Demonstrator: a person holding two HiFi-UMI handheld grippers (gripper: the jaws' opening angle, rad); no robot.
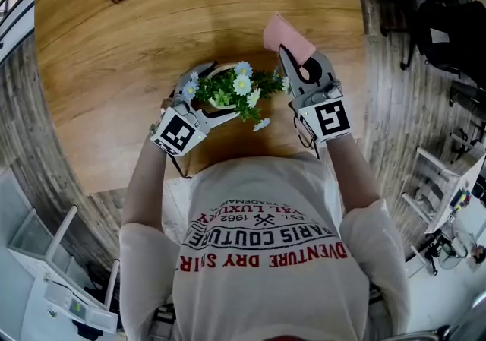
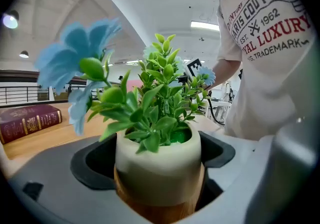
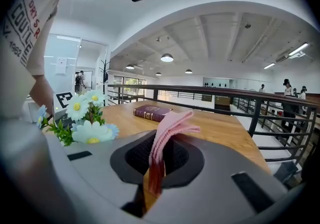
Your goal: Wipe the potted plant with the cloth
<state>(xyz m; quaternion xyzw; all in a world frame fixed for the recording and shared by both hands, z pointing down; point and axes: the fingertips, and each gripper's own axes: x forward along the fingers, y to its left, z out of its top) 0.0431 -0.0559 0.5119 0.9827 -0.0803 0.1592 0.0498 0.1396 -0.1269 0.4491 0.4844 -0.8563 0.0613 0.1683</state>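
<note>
Head view steeply down over table, left claw view close on potted plant between its jaws, right claw view low, past cloth toward railing ahead, book shared by all three.

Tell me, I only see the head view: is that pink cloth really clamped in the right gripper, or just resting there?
Observer: Clamped. The right gripper view shows the pink cloth folded upright between the shut jaws of the right gripper.
Operator: And the other one?
Observer: The left gripper is shut on the pot of the potted plant: cream above, wood below.
Operator: Anyone else around?
Observer: Yes, people stand far off beyond a dark railing.
</note>
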